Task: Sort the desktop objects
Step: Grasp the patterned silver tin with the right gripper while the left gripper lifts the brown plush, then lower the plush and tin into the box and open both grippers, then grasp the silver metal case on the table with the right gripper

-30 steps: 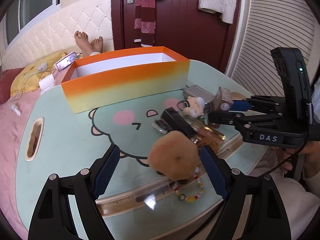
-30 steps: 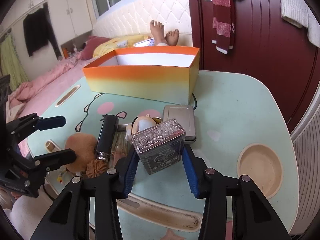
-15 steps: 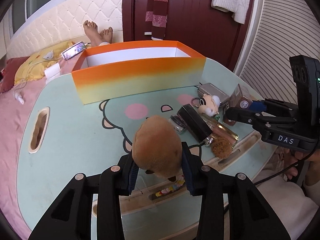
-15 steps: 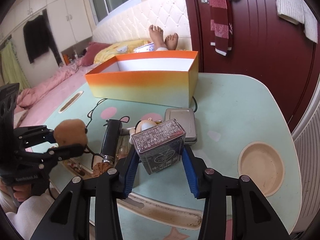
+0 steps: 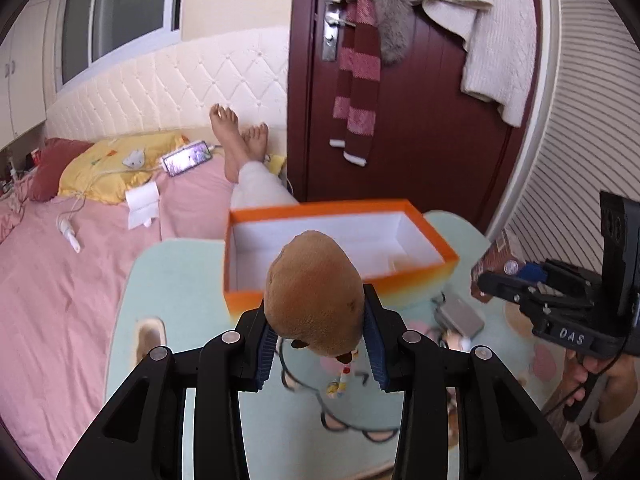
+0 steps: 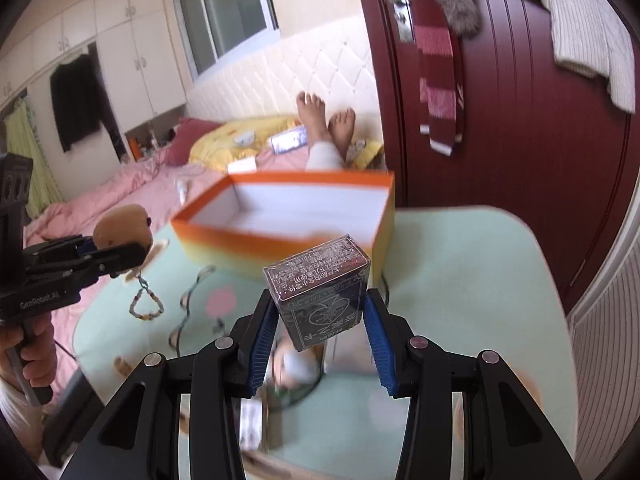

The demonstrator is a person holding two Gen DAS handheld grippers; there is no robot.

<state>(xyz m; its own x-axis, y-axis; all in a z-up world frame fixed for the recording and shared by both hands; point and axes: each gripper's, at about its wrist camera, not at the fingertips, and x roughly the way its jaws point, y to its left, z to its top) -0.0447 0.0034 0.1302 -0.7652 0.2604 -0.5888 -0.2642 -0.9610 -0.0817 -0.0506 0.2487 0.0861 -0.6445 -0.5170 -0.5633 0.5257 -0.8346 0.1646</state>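
Note:
My left gripper (image 5: 320,336) is shut on a brown plush toy (image 5: 314,292) with a bead chain (image 5: 340,380) hanging under it, held high above the table in front of the open orange box (image 5: 416,276). My right gripper (image 6: 320,336) is shut on a dark wrapped card box (image 6: 322,292), also lifted above the table, short of the orange box (image 6: 240,246). The right gripper shows at the right of the left wrist view (image 5: 516,284). The left gripper with the plush shows at the left of the right wrist view (image 6: 120,248).
A light green cartoon table (image 5: 180,280) carries a grey metal tin (image 5: 460,312) and a small doll figure (image 6: 296,360) below the grippers. A bed with pink bedding (image 5: 60,280) and a person's feet (image 5: 236,140) lies behind. A dark red door (image 5: 420,120) stands beyond the box.
My left gripper closed on the plush toy and lifted it off the table toward the orange box. My right gripper rose with the card box and moved toward the orange box.

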